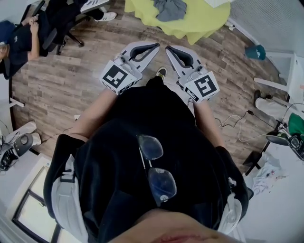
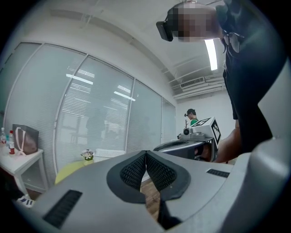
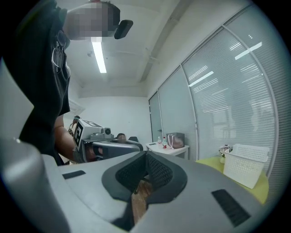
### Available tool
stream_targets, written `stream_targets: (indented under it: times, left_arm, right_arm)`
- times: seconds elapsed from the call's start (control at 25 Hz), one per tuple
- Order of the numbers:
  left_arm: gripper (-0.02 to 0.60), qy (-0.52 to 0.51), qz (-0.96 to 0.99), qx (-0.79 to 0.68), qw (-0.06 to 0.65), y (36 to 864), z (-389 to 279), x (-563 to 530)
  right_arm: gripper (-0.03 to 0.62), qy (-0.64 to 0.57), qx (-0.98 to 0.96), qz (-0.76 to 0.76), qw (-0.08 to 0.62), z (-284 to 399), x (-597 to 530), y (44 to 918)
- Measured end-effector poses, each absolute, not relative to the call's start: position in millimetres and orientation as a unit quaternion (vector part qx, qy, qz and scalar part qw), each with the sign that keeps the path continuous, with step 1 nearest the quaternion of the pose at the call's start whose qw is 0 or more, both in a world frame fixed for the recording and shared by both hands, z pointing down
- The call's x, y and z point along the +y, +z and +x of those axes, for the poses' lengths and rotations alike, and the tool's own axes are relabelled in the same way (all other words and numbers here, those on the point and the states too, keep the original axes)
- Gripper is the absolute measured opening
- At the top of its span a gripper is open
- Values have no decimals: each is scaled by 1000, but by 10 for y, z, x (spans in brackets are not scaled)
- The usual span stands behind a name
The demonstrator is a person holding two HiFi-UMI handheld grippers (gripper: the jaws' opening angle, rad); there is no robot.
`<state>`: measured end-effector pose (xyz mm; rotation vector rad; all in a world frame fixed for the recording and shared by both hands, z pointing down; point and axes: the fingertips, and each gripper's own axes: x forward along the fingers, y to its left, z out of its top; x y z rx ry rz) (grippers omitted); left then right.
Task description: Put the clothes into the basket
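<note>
I hold both grippers in front of my body, above the wooden floor. The left gripper (image 1: 156, 46) and the right gripper (image 1: 169, 49) point towards a yellow-green table (image 1: 199, 23). A grey garment (image 1: 170, 8) lies on that table. The white basket (image 3: 248, 164) stands on the table's right part in the right gripper view. In the left gripper view the basket (image 2: 109, 154) shows small and far, beside a little flower pot (image 2: 86, 155). The left gripper (image 2: 146, 153) has its pads touching with nothing between them. The right gripper (image 3: 146, 154) is shut and empty as well.
A person sits on an office chair (image 1: 57, 28) at the far left. A teal object (image 1: 255, 51) and cables (image 1: 237, 126) lie on the floor to the right. A white side table with a bag (image 3: 175, 140) stands by the glass wall.
</note>
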<state>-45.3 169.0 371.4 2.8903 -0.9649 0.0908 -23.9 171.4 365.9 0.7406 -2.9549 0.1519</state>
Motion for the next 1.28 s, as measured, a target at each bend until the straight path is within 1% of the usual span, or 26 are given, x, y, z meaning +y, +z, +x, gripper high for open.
stream_targets:
  times: [0.36, 0.68, 0.92, 1.28]
  left_arm:
    - [11, 40, 934, -353, 42, 3751, -197, 1069]
    - [11, 46, 925, -374, 46, 3827, -218, 536]
    - [11, 52, 930, -361, 43, 3967, -293, 4]
    - [11, 47, 947, -313, 63, 4264, -579, -839]
  right_arm:
    - [26, 58, -974, 213, 45, 109, 1042, 3715]
    - [28, 69, -972, 215, 58, 198, 518, 3856]
    - [27, 80, -968, 228, 69, 133, 48, 4025]
    - [28, 118, -949, 268, 112, -148, -855, 4425]
